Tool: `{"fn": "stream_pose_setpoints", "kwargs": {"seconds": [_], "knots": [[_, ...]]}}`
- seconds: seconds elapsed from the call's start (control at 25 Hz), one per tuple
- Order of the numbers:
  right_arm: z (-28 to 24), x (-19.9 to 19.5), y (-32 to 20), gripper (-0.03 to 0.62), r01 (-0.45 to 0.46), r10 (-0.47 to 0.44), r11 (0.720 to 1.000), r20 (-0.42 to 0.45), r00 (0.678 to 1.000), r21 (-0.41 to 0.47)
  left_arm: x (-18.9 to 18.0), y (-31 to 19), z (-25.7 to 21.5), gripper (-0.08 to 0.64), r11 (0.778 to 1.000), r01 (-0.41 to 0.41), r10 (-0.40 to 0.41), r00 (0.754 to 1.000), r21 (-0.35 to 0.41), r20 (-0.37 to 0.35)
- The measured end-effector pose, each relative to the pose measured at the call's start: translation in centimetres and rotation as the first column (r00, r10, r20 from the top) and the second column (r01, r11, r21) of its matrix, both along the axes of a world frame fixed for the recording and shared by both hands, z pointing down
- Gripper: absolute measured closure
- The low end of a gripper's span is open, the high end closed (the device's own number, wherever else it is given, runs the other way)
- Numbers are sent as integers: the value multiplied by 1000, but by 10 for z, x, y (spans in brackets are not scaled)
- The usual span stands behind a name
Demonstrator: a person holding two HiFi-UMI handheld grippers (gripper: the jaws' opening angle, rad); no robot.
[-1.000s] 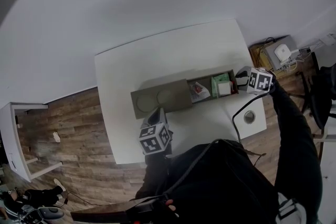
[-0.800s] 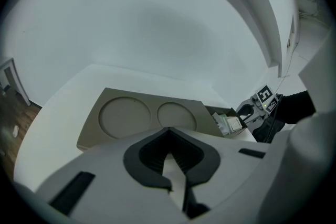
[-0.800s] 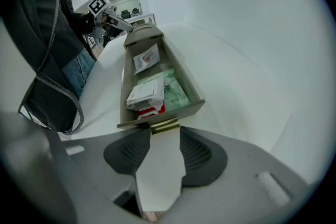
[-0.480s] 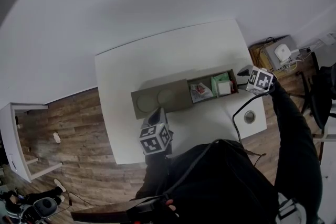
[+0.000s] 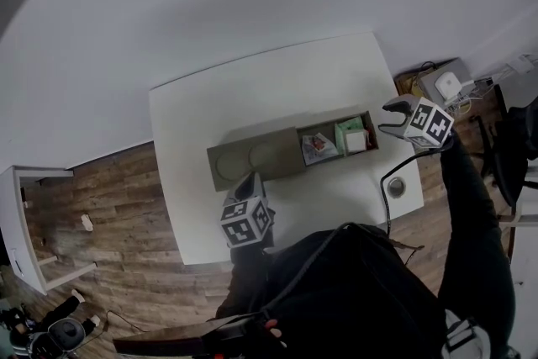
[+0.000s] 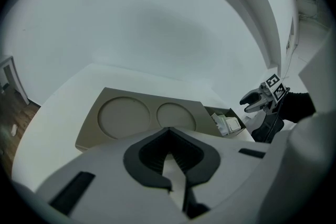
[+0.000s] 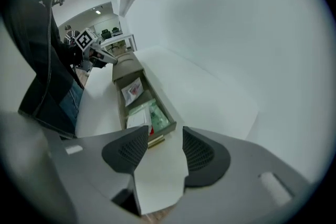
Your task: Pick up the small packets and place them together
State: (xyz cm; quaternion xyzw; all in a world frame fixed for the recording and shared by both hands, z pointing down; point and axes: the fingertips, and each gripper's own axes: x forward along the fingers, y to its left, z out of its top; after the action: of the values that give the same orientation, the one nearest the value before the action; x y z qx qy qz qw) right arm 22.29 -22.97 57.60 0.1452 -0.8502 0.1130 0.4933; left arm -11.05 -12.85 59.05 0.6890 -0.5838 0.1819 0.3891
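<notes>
The small packets (image 5: pixel 340 139) are lying together in the open compartment of the taupe tray (image 5: pixel 252 157), mid-frame on the white tabletop (image 5: pixel 277 84). The right claw (image 5: pixel 391 116) is standing spread and empty; its jaws have just been opening, and it is now sitting higher and farther right of the tray's end. The left claw (image 5: pixel 250 180), lower centre, is resting pressed together.

**Dark-clad person with two grey handheld grippers**

The person wears a black top (image 5: pixel 353 290) with a long black sleeve (image 5: pixel 466 214). The left gripper (image 6: pixel 169 136) and right gripper (image 7: pixel 163 150) have smooth pale grey shells and dark ribbed pads (image 7: pixel 126 152). Each carries a white marker cube (image 5: pixel 246 223) printed with black squares. A thin black cable (image 5: pixel 383 196) trails from the right one.
</notes>
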Motion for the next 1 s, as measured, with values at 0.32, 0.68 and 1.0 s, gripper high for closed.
{"fn": "stream_pose_setpoints", "kwargs": {"seconds": [0.32, 0.68, 1.0], "knots": [[-29, -102, 17, 399, 49, -52, 998, 138, 989, 27, -1, 2, -1, 560, 1000, 19, -19, 1000, -5, -16], [20, -150, 23, 417, -14, 15, 998, 18, 1000, -59, -5, 13, -13, 560, 1000, 21, -20, 1000, 22, -15], [43, -159, 30, 491, -48, 42, 993, -52, 998, -106, -12, 21, -22, 560, 999, 24, -23, 999, 48, -31]]}}
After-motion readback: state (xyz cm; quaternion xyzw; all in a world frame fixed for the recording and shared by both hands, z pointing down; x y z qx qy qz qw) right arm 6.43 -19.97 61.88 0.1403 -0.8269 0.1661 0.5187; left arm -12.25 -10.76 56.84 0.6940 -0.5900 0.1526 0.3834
